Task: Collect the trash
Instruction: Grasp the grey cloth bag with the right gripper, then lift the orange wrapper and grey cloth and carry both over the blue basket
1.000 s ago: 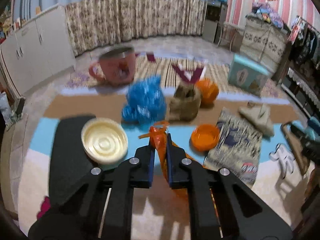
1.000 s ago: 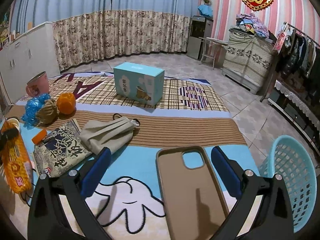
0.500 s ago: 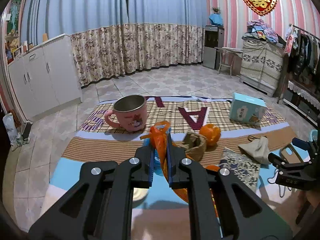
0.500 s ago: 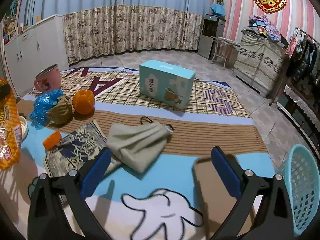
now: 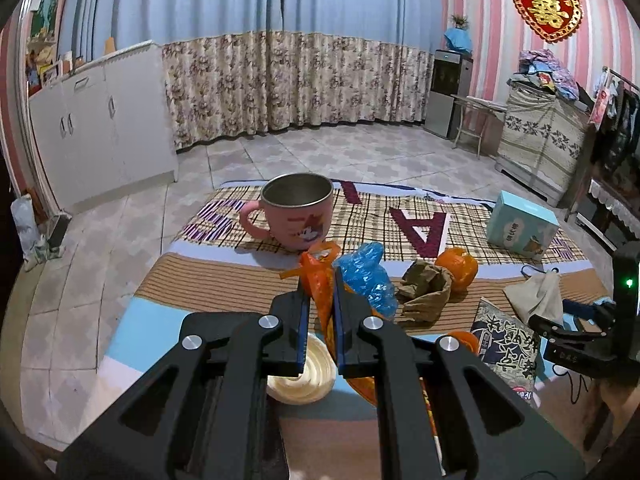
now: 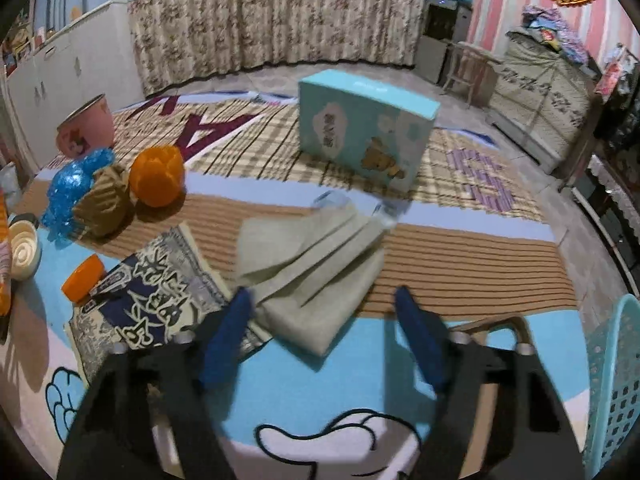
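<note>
Bare tiled floor (image 5: 344,152) beyond rug's (image 5: 208,284) far edge.

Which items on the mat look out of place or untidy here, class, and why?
Litter sits among usable things: a crumpled blue plastic bag and a scrunched brown paper wad lie against an orange, near a pink mug. A used grey face mask lies rumpled, overlapping a printed packet.
</note>
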`<state>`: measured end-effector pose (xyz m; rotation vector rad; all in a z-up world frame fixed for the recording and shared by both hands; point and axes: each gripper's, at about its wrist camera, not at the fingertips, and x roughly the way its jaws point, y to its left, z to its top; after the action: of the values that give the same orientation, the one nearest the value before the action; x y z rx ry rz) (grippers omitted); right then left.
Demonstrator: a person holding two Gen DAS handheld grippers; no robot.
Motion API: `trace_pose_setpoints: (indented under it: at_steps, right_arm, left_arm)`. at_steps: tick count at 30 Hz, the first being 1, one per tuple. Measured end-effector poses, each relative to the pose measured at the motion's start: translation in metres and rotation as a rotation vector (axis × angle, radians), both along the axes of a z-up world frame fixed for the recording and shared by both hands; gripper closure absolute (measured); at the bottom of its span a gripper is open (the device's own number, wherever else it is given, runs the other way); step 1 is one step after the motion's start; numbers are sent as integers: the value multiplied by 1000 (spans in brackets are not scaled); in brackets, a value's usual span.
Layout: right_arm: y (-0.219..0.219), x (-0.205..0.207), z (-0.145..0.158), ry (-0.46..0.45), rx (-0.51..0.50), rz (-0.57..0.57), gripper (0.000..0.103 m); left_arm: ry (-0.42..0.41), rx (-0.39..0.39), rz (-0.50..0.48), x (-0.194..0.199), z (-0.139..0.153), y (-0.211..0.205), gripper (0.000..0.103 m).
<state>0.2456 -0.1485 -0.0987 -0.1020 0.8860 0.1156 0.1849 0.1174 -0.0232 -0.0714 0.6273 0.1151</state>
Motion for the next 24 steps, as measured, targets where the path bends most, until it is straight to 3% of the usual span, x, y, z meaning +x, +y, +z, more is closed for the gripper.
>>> trace_pose_setpoints:
  at_steps: [3,9,24]
  right_arm:
    - [4,-3,1,-1,13,30,61]
    - [2,-8,11,-39,9,32,78]
    - [-34,-26,62,-155,19,0,81]
  left_arm:
    - [-8,-6,3,-2,2,1,94]
    - [-11,-2,3,-3,3,0,94]
    - [-24,9,-3,-7,9,-4,94]
